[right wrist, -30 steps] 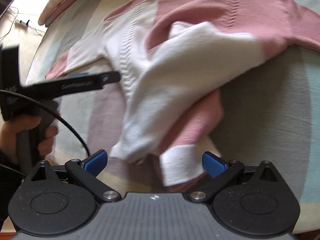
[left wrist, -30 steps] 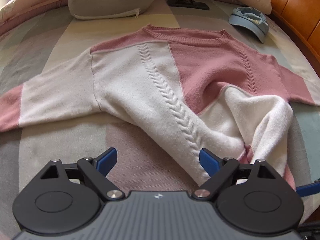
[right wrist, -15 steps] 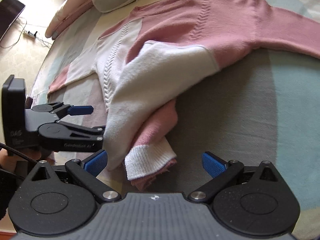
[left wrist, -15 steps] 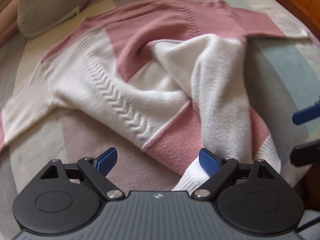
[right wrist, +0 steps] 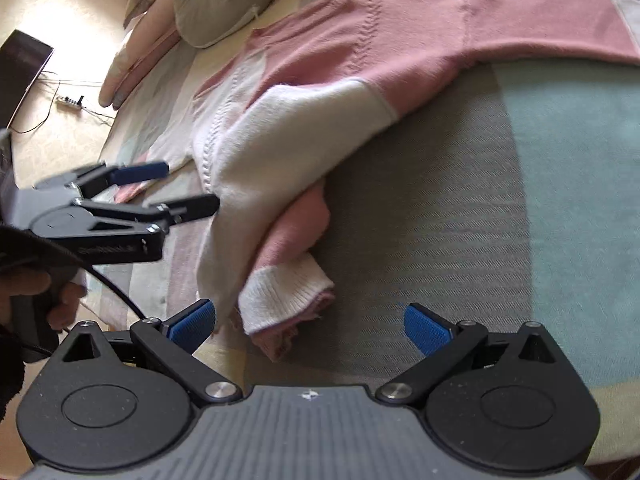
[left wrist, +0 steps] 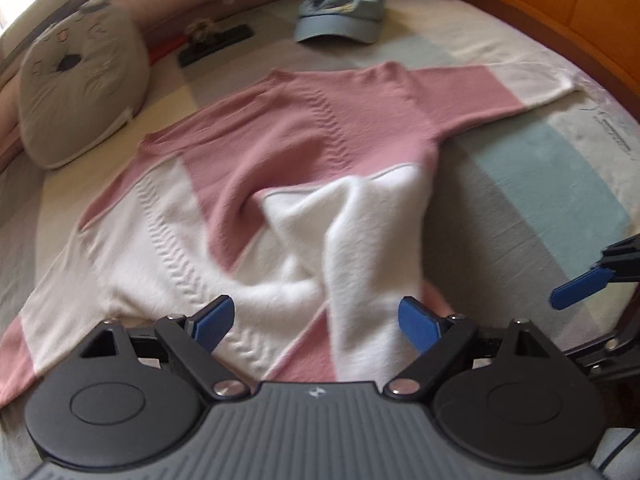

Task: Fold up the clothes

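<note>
Sweater (left wrist: 304, 168) hem bunched at bed (right wrist: 520, 208) edge, open striped bedding rightward

no legible text, gripper (right wrist: 176, 190) lettering blurred

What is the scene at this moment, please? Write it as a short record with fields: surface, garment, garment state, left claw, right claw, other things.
surface: striped bed cover
garment: pink and white sweater
garment state: sleeves spread, lower part bunched; ribbed hem near the right claw
left claw: open, holds nothing
right claw: open, holds nothing
other things: grey pillow, blue cap
</note>
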### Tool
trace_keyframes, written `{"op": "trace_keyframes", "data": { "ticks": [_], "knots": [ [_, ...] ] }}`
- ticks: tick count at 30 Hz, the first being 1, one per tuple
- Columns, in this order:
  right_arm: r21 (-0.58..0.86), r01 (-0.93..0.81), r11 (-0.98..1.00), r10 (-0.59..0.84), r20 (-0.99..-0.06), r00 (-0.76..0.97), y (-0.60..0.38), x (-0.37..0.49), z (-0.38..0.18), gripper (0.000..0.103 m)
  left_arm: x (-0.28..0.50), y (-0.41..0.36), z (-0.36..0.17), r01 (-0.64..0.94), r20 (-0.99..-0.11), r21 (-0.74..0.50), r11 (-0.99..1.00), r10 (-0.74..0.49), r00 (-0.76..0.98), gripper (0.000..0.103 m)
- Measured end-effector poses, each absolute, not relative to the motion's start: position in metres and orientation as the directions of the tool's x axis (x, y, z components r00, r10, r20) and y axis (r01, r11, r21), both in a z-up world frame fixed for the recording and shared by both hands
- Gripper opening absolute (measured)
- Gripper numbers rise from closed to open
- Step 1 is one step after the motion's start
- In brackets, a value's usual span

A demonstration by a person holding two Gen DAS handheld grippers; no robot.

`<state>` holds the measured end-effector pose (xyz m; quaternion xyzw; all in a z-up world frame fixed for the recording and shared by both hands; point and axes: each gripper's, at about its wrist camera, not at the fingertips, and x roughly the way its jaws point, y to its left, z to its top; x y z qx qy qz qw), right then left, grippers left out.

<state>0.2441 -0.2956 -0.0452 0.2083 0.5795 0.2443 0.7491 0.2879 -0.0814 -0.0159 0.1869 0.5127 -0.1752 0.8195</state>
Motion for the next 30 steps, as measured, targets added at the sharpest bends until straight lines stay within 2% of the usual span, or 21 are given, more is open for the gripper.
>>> {"op": "trace_keyframes", "data": {
  "ticks": [2, 6, 16, 25, 30],
  "knots": [
    [0.591, -0.114, 0.798, 0.601, -0.772, 0.206, -0.299, 0.242, -0.048, 0.103, 0.289, -0.088, -0.015, 0.502, -0.902, 0.134, 0.854, -0.105, 0.419, 0.090],
    [0.582, -0.097, 0.808, 0.588, -0.780, 0.214, -0.305, 0.239, -0.049, 0.103, 0.304, -0.079, -0.024, 0.476, -0.872, 0.245, 0.845, -0.023, 0.490, 0.090],
    [0.592, -0.071, 0.803, 0.590, -0.773, 0.231, -0.300, 0.243, -0.051, 0.103, 0.359, -0.038, -0.029, 0.384, -0.887, 0.170, 0.907, -0.029, 0.461, 0.091],
    [0.693, -0.095, 0.715, 0.692, -0.680, 0.245, -0.263, 0.272, -0.046, 0.103, 0.331, -0.011, -0.016, 0.335, -0.863, 0.184, 0.924, -0.011, 0.504, 0.090],
    [0.747, -0.123, 0.654, 0.749, -0.615, 0.247, -0.235, 0.290, -0.049, 0.102, 0.327, 0.011, -0.013, 0.261, -0.865, 0.140, 0.955, -0.011, 0.503, 0.090]
  ]
}}
